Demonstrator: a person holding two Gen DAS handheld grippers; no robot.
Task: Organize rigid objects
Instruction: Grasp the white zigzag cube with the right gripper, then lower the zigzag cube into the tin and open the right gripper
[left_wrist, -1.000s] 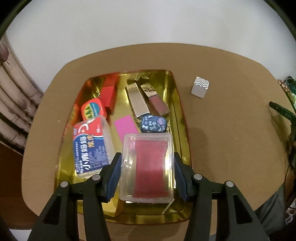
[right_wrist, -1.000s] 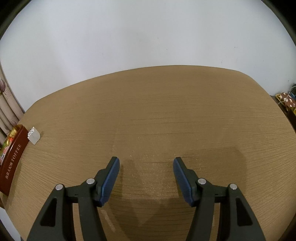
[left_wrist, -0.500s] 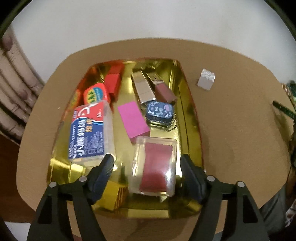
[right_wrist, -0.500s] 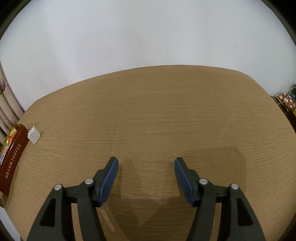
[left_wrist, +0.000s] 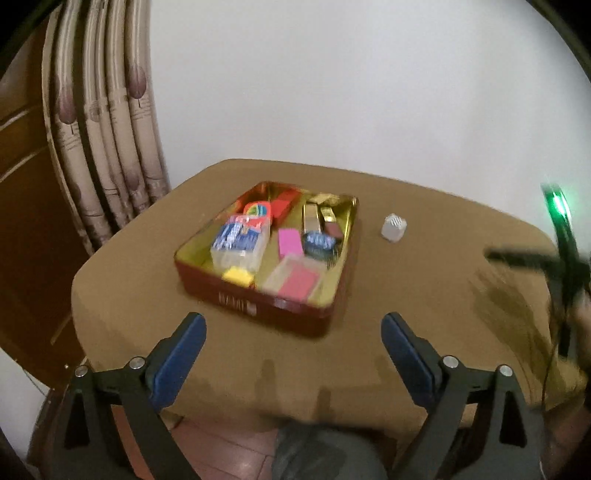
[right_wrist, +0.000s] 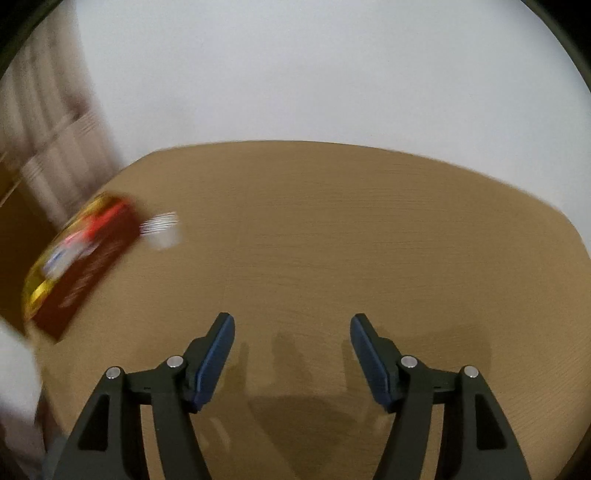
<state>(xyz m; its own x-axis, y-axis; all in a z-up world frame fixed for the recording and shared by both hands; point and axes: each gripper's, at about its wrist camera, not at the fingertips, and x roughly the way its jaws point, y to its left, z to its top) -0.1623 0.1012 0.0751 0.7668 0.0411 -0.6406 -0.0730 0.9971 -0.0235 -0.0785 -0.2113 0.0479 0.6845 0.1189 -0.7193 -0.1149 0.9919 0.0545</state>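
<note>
The landmark here is the red tin with its gold lining, sitting on the brown table. Left of the tin, off the table's edge, hang pleated curtains. Inside the tin, at its left side, lies a clear box with a blue and red label, with a yellow block at the tin's near wall just in front of it; a red block sits toward the far wall. Toward the tin's right side lie a pink card, a clear case with a red insert by the near wall, a gold bar and a small dark blue tin. Right of the tin, apart from it on the bare table, stands a small silver cube, the one piece not yet put away. The left gripper hangs on the near side of the tin, its jaws opening wide with nothing between them. The right gripper hovers over bare wood well to the right of the tin, fingers spread and empty; it also shows as a dark blur at the right edge of the left wrist view. From here the likely trouble is the cube: it is small and smooth, so a hurried pinch could squirt it sideways or knock it toward the table's far edge. The tin is crowded too, so dropping the cube in carelessly could leave it perched on the dark blue tin or the gold bar. Both views are blurred, which suggests fast movement, and that raises the odds of clipping the tin's wall.
</note>
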